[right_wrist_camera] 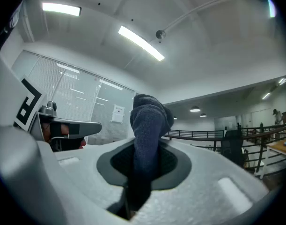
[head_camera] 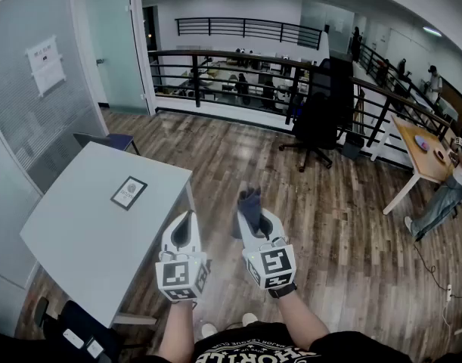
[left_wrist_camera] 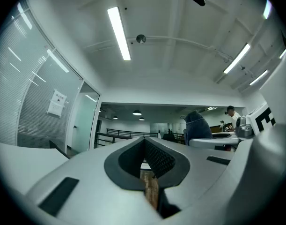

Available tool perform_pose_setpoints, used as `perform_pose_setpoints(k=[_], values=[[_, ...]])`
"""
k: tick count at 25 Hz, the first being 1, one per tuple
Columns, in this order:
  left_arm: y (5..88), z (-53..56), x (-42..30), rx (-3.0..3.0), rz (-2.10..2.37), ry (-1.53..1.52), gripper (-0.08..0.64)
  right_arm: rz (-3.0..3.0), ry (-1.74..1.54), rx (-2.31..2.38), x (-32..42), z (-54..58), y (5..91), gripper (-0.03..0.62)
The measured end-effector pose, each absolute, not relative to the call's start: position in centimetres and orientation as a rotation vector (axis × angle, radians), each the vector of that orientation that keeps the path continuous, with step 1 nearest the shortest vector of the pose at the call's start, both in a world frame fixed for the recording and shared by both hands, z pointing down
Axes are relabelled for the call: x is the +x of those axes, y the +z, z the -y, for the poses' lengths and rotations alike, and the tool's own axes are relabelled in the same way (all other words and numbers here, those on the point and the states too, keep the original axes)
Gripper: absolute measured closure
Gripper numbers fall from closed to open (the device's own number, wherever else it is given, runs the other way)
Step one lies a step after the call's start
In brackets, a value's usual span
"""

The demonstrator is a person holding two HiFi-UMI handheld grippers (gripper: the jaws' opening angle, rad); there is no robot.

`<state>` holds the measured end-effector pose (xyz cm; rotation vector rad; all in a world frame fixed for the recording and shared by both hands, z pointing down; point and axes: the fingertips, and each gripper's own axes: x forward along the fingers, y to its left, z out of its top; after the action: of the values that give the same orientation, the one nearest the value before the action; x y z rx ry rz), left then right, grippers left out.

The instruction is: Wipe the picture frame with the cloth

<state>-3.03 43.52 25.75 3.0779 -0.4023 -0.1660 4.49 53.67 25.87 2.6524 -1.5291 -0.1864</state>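
The right tongs point(head_camera: 255, 219) pinch a dark blue cloth point(head_camera: 248, 200), which stands up in a bunch above the tips. The left tongs point(head_camera: 187, 219) are pressed together with nothing between them. Both are held side by side over the wooden floor point(head_camera: 344, 225), just right of the white bench point(head_camera: 72, 233). The picture frame point(head_camera: 128, 193) lies flat on that bench, near its right edge, apart from both tongs.

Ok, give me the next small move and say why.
Probably swing the right tool left and down toward the picture frame: it is shut on the cloth but hangs over the floor, apart from the frame lying flat on the table.
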Motion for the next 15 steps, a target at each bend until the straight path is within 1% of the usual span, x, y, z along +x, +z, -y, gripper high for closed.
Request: perform_pose_setpoints(k=[11,15], values=[[26.0,-48.8,2.2,3.080,0.482,-0.150,0.560,1.522,-0.185,2.678,10.1,-59.3,25.9,0.528],[26.5,-50.6,3.1,3.086,0.540,-0.121,0.560,1.576,-0.164,2.694,11.8,-60.4,26.4,0.528]])
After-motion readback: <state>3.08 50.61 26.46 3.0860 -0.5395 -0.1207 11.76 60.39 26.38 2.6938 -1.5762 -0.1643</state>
